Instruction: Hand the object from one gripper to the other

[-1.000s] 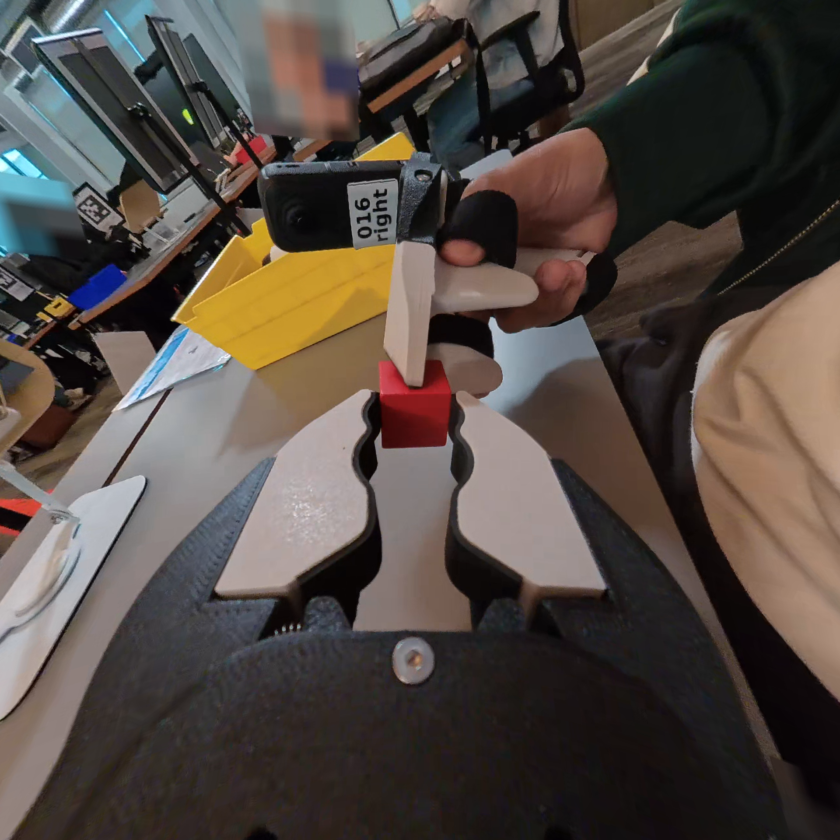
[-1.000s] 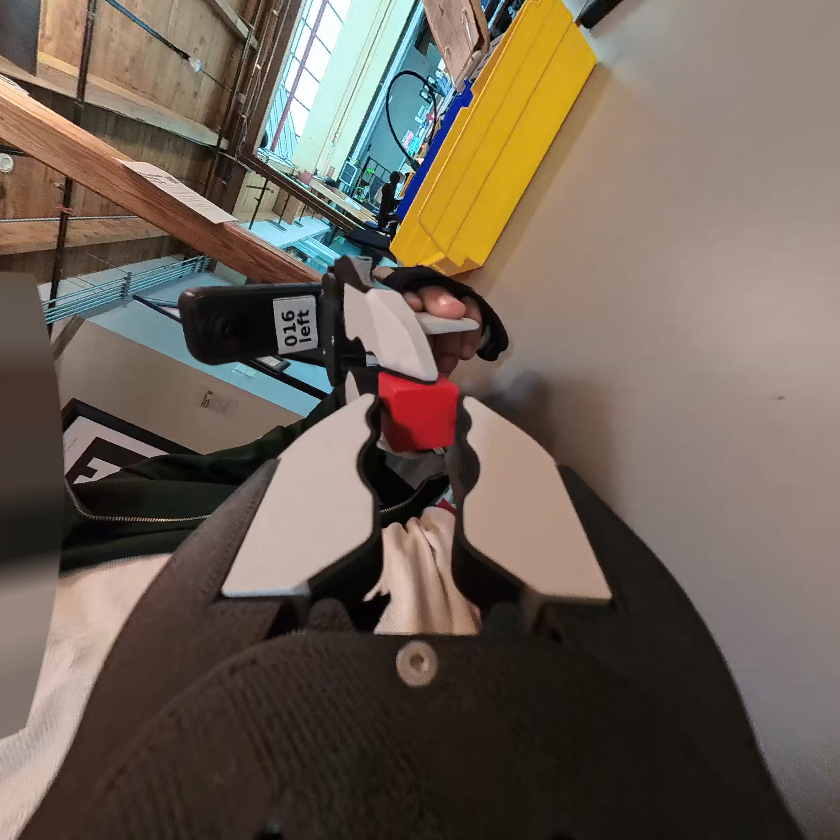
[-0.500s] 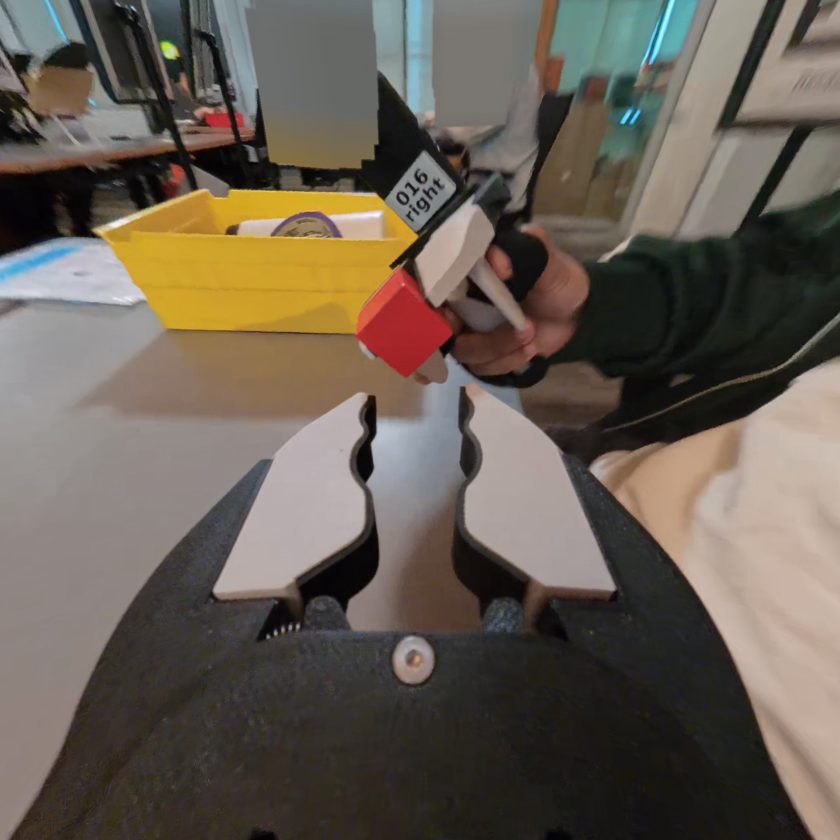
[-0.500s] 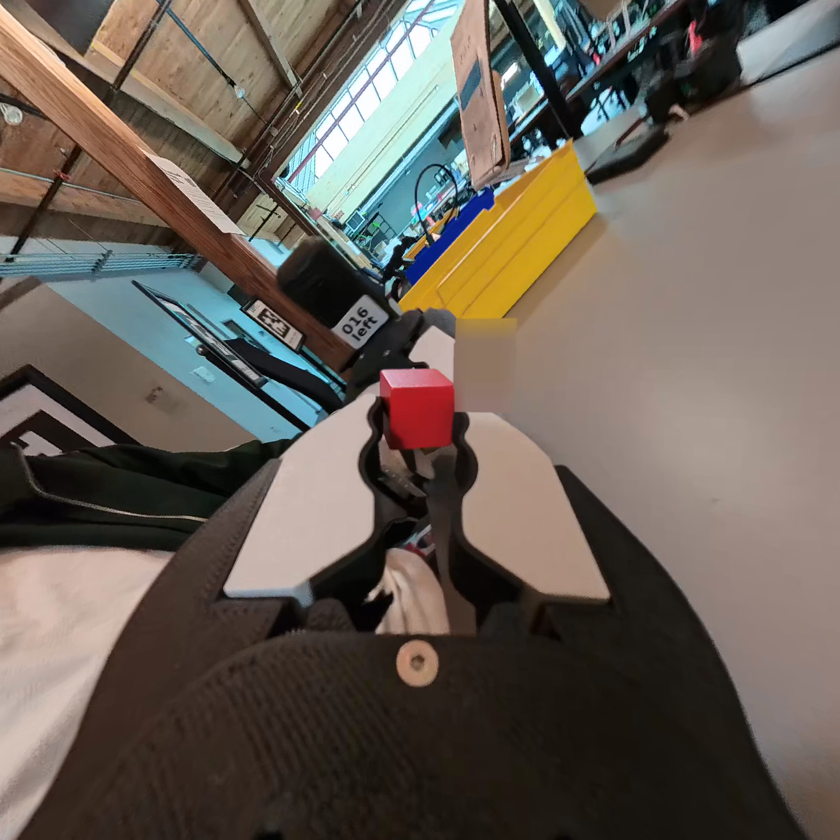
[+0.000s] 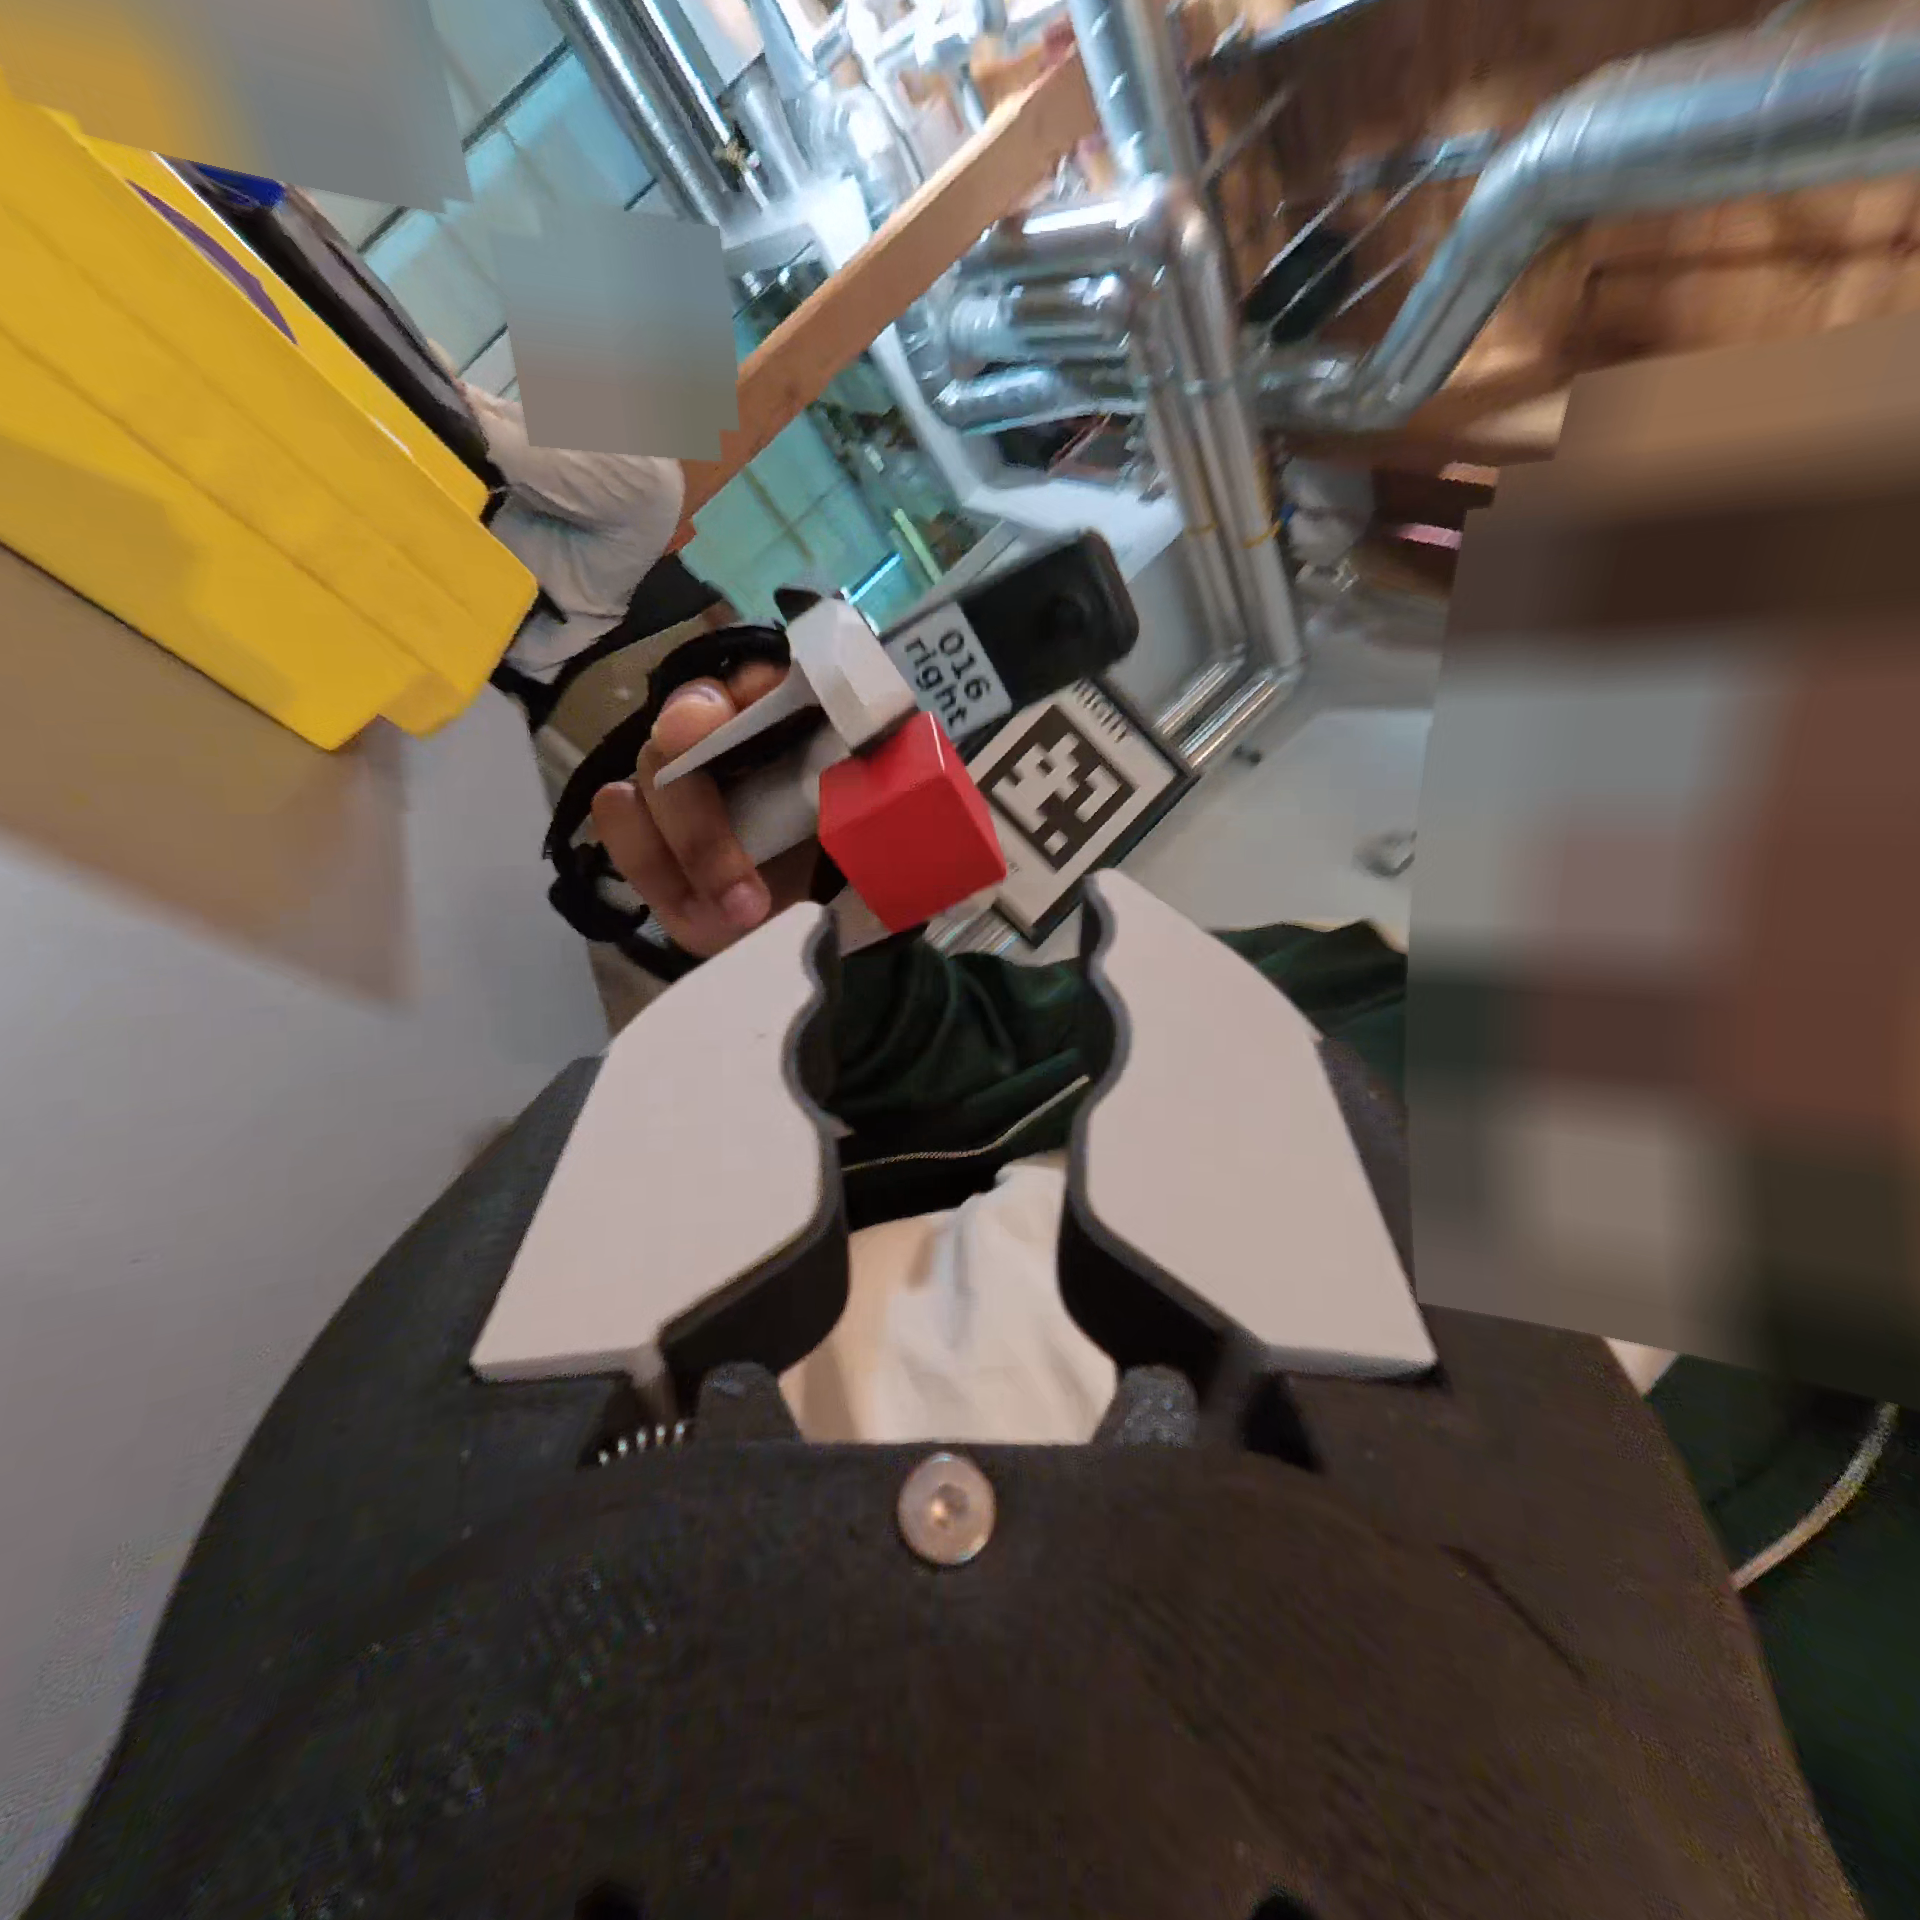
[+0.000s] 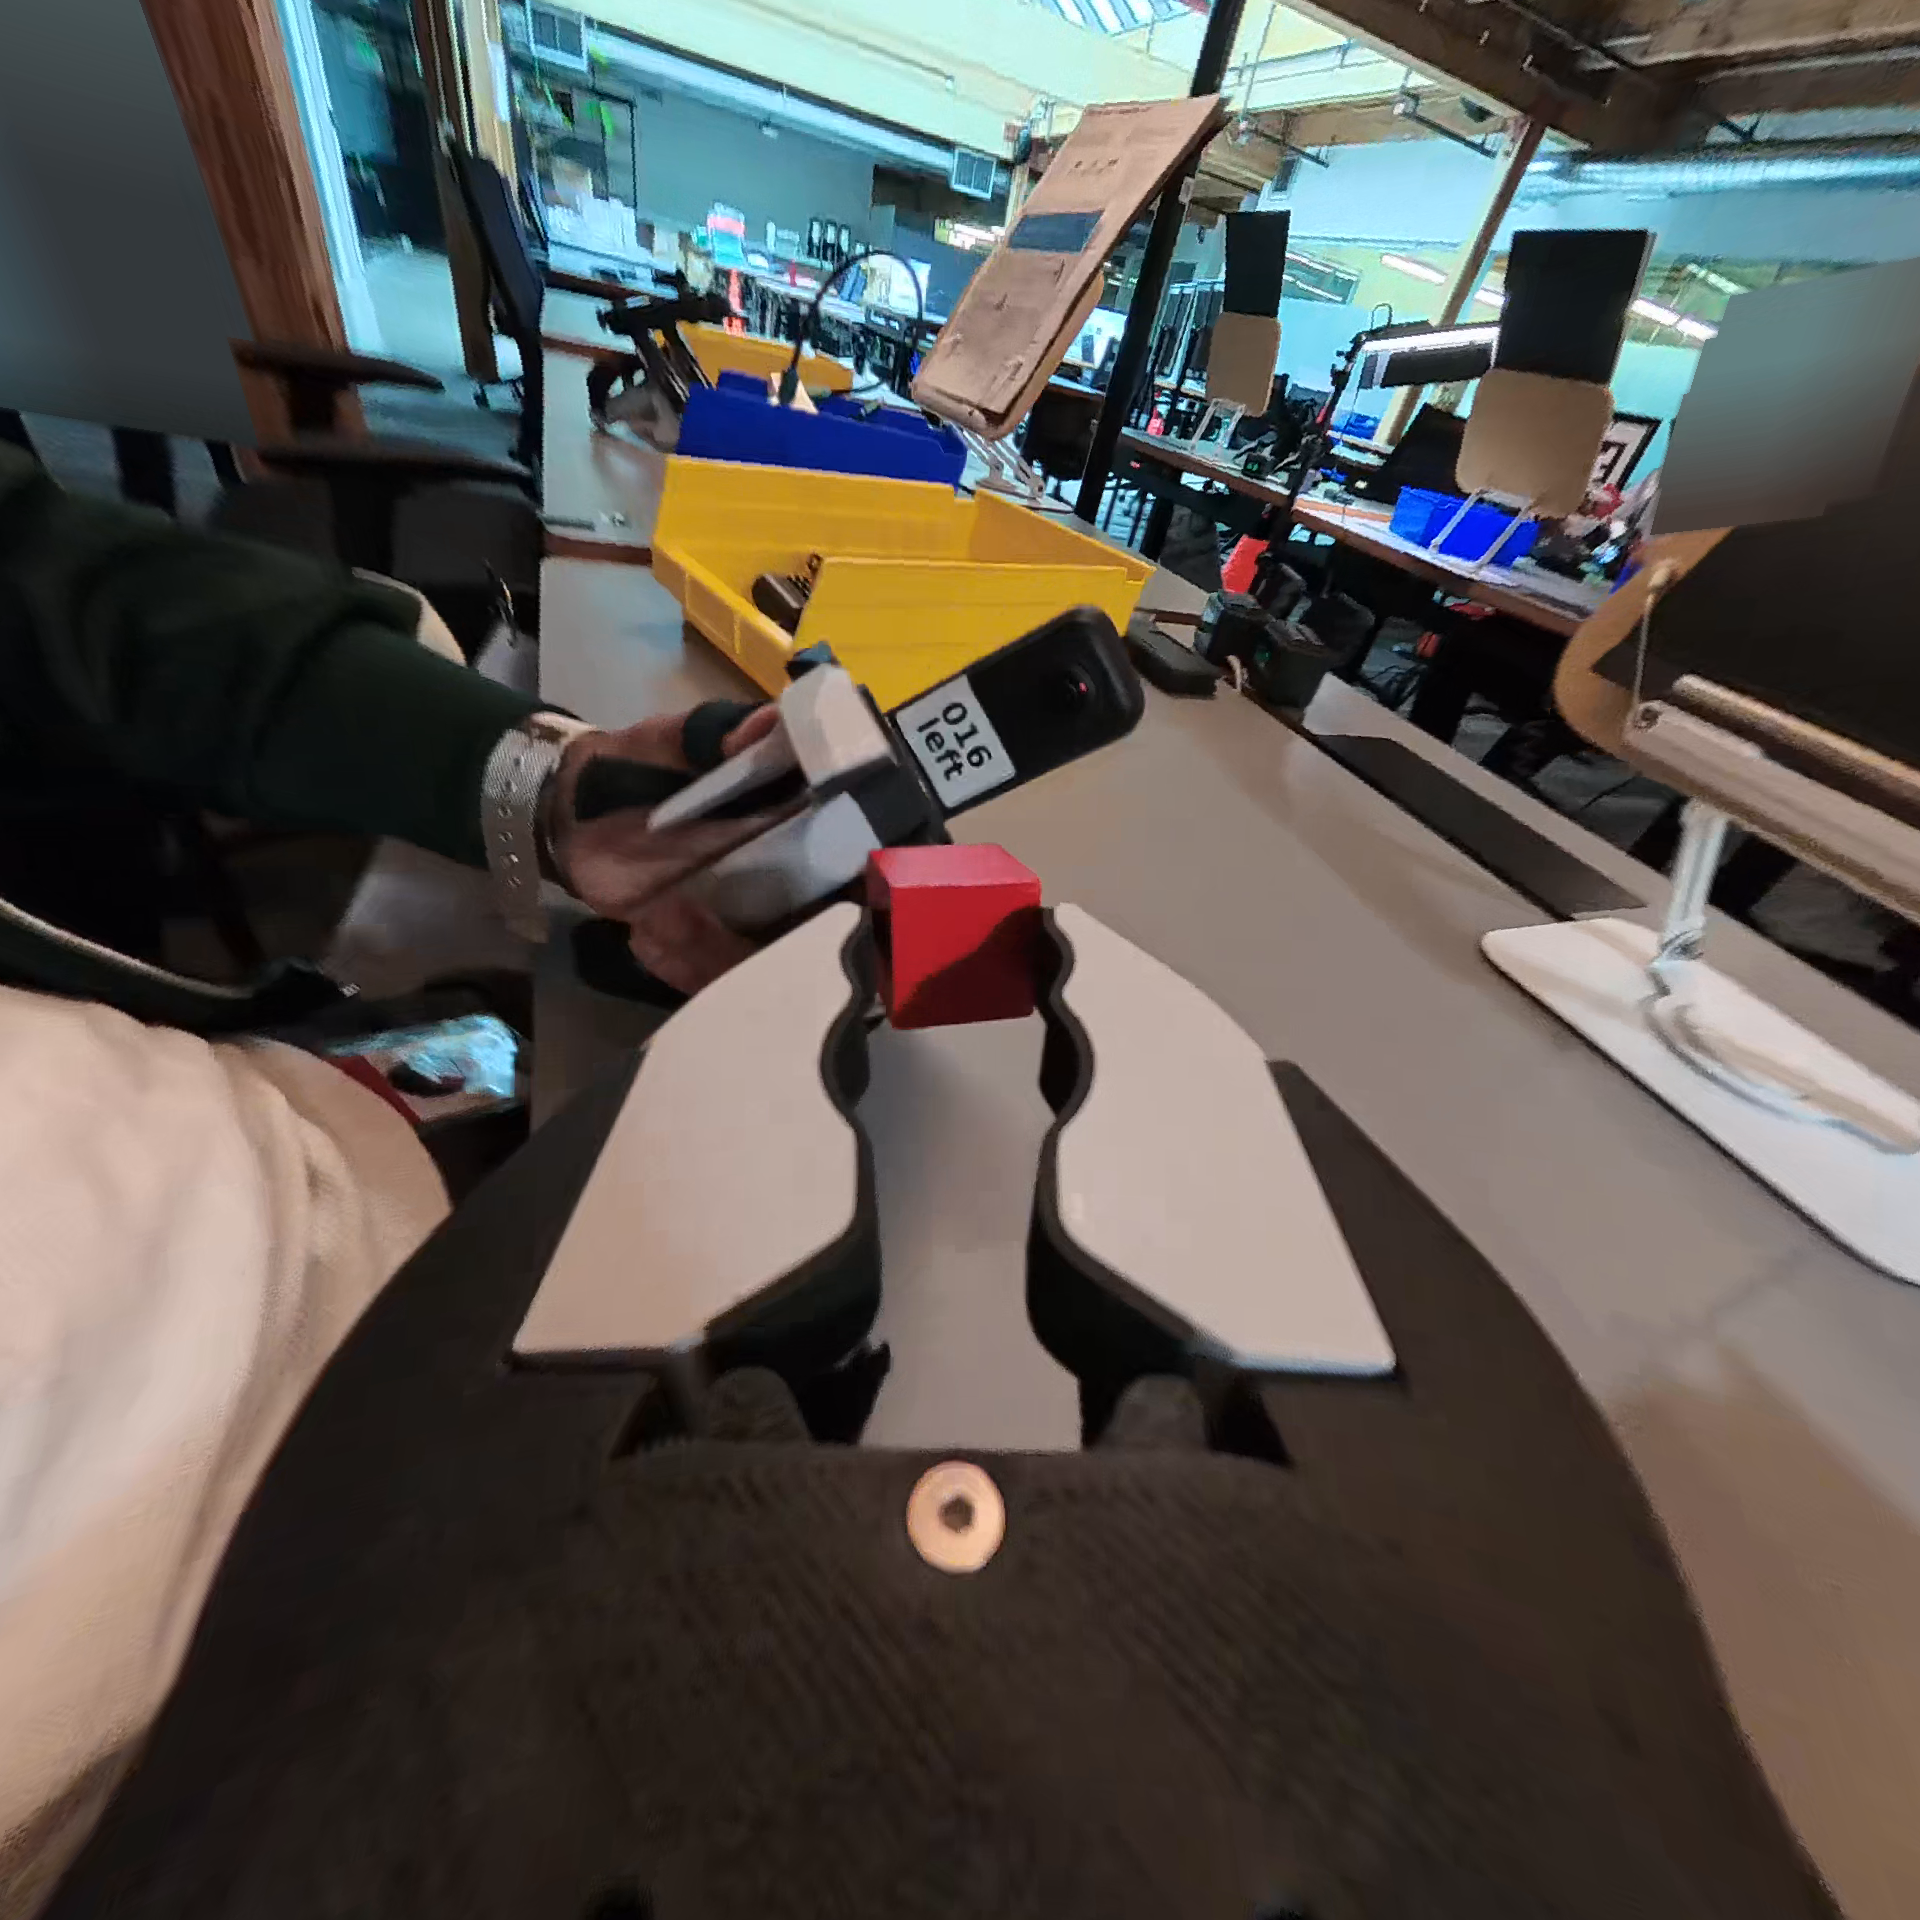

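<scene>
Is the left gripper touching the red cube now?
Apart. In the left wrist view the left gripper is open and empty; the red cube sits beyond its tips, clamped by the right gripper.

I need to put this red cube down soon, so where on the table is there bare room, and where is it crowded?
The right gripper holds the red cube. The grey table is bare straight ahead, between the yellow bin on the left and the white stand base on the right. It is crowded on the near left, where the open left gripper and its hand hover.

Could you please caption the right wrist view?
Right gripper holds the red cube above the table; left gripper alongside.
</scene>
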